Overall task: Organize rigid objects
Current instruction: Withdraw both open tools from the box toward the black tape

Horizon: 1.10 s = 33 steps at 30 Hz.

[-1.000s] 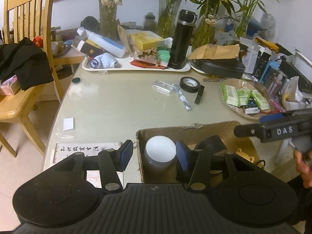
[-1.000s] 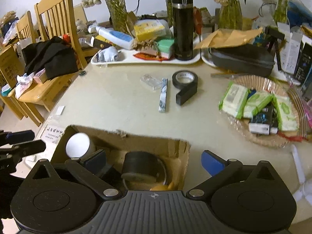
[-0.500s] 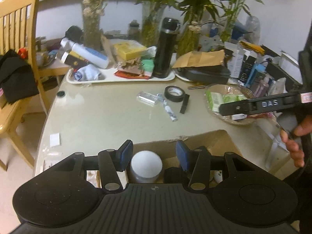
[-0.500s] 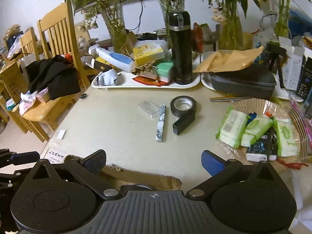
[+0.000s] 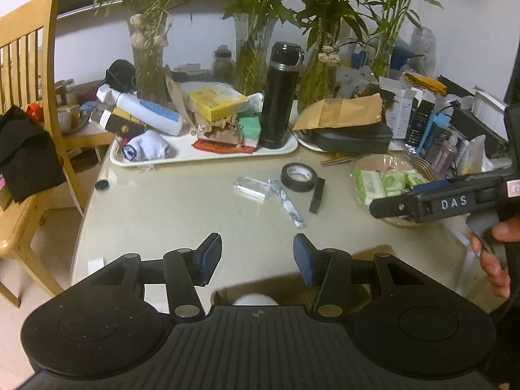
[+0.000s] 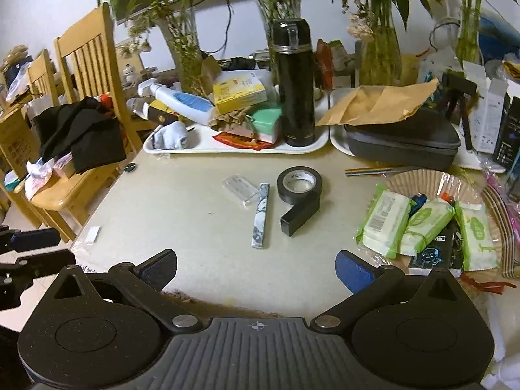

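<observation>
Both jaws stand spread and empty over the surface (image 6: 201, 227). A reach step seems in hand: tape (image 6: 299, 184), block (image 6: 300, 216) and stick (image 6: 261, 219) lie at twelve o'clock, the box (image 5: 279, 289) beneath.

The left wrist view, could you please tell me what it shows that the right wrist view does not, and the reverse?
Only the left wrist view shows the brown cardboard box with a white round lid inside, and a hand holding the right gripper.

Only the right wrist view shows a second wooden chair further back.

Both show the black tape roll, the patterned flat stick, the black rectangular block, the clear plastic case and the tall black flask.
</observation>
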Tool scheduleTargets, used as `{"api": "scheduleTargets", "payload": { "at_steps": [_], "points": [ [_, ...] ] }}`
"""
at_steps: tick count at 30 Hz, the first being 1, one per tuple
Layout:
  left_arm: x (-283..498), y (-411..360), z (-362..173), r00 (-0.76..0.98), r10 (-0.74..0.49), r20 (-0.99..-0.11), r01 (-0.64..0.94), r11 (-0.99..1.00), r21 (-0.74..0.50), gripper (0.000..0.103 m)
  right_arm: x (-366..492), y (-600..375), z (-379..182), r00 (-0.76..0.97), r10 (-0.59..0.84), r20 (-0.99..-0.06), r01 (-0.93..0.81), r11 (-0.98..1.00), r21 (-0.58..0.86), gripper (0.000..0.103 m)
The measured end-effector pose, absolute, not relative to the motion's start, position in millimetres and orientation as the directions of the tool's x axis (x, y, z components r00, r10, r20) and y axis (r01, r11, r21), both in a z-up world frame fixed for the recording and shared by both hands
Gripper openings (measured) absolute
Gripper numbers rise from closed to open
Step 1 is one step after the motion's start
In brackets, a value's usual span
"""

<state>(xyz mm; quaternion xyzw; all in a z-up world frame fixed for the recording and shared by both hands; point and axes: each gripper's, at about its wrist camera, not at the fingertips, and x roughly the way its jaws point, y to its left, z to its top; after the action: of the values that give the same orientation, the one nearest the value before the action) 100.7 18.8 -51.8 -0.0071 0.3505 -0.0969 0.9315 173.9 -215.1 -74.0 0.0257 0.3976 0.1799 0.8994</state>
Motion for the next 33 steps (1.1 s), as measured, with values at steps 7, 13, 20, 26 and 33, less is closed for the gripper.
{"api": "scheduleTargets", "payload": {
  "at_steps": [7,13,20,26,33],
  "points": [
    [127.4,17.5,-60.1,0.75,-0.175,-0.637,0.195,0.98,-0.039,0.048,194.4,-216.1,-87.9,0.556,0.371,-0.744,-0.278,0.926,0.254,0.103],
    [138.5,25.5,-72.4,0.746,-0.172,-0.643,0.178,0.982,-0.057,0.048,200.9,-194.7,-91.0,0.594,0.307,-0.744,-0.363,0.927,0.093,0.103],
    [148.2,36.6,-77.4,0.72,-0.153,-0.677,0.122,0.988,-0.094,0.048,225.8,-183.0,-99.9,0.523,0.375,-0.766,-0.426,0.893,0.146,0.103],
    [153.1,41.1,-70.8,0.719,-0.158,-0.677,0.095,0.987,-0.129,0.048,242.5,-176.4,-108.5,0.523,0.354,-0.775,-0.427,0.896,0.12,0.103],
    [157.1,39.4,-67.4,0.707,-0.18,-0.684,0.095,0.983,-0.16,0.048,270.2,-187.8,-116.7,0.587,0.333,-0.738,-0.359,0.924,0.131,0.101]
  ]
}}
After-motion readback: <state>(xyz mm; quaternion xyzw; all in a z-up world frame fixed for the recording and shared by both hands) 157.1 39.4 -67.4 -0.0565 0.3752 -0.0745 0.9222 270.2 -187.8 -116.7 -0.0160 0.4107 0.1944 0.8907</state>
